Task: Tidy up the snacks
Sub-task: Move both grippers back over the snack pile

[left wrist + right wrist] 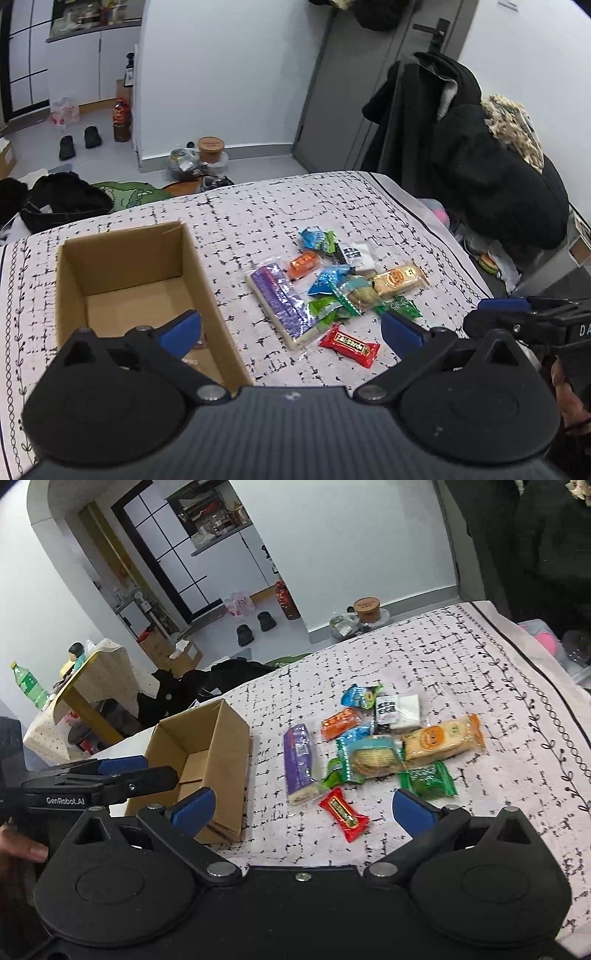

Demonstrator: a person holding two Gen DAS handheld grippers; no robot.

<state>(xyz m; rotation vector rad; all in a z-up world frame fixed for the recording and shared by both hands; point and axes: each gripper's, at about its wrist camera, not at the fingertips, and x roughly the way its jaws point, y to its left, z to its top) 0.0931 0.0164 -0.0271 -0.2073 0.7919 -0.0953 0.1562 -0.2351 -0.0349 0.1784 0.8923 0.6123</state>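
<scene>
My left gripper [290, 326] hangs spread wide and holds nothing, one blue finger over the cardboard box [70, 280], the other beside the snack pile [332, 284]. My right gripper [303, 808] gapes just as wide, also unladen, with the red candy [344, 814] lying between its fingers on the patterned cloth [424, 646]. Only the left view looks into the box, where something small lies half hidden behind my finger. Only the right view shows its outer wall. Bare cloth lies beyond the pile toward the far edge.
</scene>
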